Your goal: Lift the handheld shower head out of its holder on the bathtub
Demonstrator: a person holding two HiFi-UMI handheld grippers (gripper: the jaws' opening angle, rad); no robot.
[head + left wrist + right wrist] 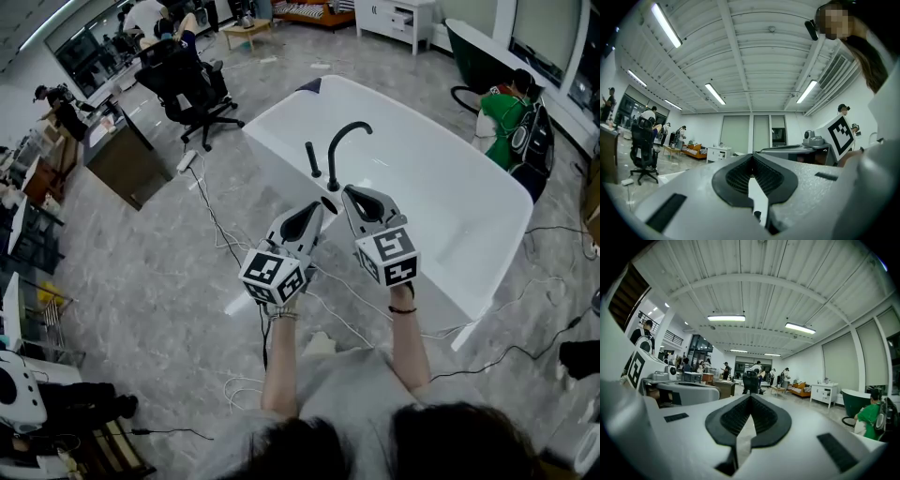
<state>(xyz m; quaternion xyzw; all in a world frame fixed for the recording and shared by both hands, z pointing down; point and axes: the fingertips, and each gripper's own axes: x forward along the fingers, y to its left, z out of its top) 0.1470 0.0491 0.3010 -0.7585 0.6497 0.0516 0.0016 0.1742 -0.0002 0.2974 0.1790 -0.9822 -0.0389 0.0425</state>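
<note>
The white bathtub [427, 192] stands ahead of me in the head view. On its near rim stands the black handheld shower head [312, 159], upright in its holder, beside a curved black faucet spout [345, 139]. My left gripper [322, 207] [751, 157] hovers just short of the rim, below and slightly right of the shower head, jaws shut and holding nothing. Close beside it, my right gripper [345, 190] [750, 397] is also shut and empty, its tips near the faucet's base. Neither gripper touches the shower head.
A black office chair [192, 89] and a wooden desk [117, 155] stand to the tub's left. A person in green [504, 114] crouches beyond its far right side. Cables [220, 230] trail across the marble floor beside the tub.
</note>
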